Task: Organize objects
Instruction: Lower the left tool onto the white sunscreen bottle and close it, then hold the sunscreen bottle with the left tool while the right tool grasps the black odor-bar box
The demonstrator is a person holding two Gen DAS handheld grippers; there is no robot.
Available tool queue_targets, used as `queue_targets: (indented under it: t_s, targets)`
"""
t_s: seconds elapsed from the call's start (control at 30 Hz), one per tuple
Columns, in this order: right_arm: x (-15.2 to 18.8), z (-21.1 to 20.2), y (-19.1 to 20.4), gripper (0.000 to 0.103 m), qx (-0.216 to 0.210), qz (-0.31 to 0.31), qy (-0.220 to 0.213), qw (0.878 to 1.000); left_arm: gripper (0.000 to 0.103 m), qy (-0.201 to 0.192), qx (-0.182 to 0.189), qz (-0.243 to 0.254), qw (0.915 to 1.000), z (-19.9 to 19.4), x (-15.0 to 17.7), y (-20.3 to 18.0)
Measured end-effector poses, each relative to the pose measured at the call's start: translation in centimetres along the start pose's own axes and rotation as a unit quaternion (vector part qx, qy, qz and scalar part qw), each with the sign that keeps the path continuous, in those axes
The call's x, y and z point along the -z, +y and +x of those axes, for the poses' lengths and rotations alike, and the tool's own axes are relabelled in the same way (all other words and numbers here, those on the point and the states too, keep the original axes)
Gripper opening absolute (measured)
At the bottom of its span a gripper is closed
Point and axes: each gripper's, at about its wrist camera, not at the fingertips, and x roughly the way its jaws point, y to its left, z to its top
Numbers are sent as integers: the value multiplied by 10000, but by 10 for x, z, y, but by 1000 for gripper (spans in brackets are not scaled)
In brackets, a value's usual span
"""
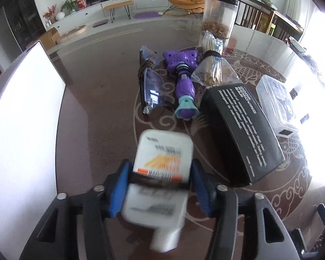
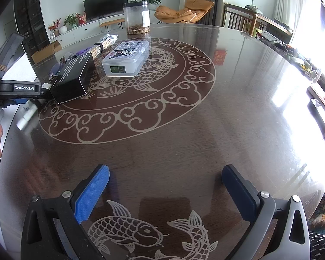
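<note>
A white tube (image 1: 162,151) with orange print and a dark band around it sits between the blue pads of my left gripper (image 1: 161,166), which is shut on its sides; the tube looks blurred. The right wrist view shows the same left gripper (image 2: 21,99) at the table's left edge, with the white tube (image 2: 27,117) hanging below it and a hand on its handle. My right gripper (image 2: 165,173) stands open over bare tabletop with nothing between its fingers.
Ahead of the tube lie a black box (image 1: 242,134), a purple toy (image 1: 183,80), a blue bag bundle (image 1: 149,82), a bagged bundle of sticks (image 1: 212,65), a clear jar (image 1: 220,15) and a clear lidded box (image 2: 125,58). A white panel (image 1: 26,119) stands at the left. The round patterned table (image 2: 184,119) spreads right.
</note>
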Motion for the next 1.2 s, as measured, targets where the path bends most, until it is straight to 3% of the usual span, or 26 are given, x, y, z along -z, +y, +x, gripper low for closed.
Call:
queue_targets:
  t_s: [0.13,0.23,0.5,0.57,0.63,0.7,1.2]
  targets:
    - [0,0,0,103,0,-2,-1,10000,54,-84,-108,-342,9993,-11,22,-1]
    - [0,0,0,103,1,-2,-1,10000,54,-209,-206,-578,9979,-24,55,-7]
    - [0,0,0,103,1,1,0,10000,54,-500,-207,-563,9969,-55,121,-22]
    - [0,0,0,103,1,2,-1,10000,60,-548,-172,-474,9972,-55,125,-20]
    - [0,0,0,103,1,1,-2,10000,92,-487,-161,-453,9977,-51,124,-19]
    - [0,0,0,103,4,-2,-1,10000,99,-501,-179,-492,9974,-40,121,-17]
    - [0,2,1,103,43,40,-56,10000,103,-684,-186,-494,9963,-37,129,-23]
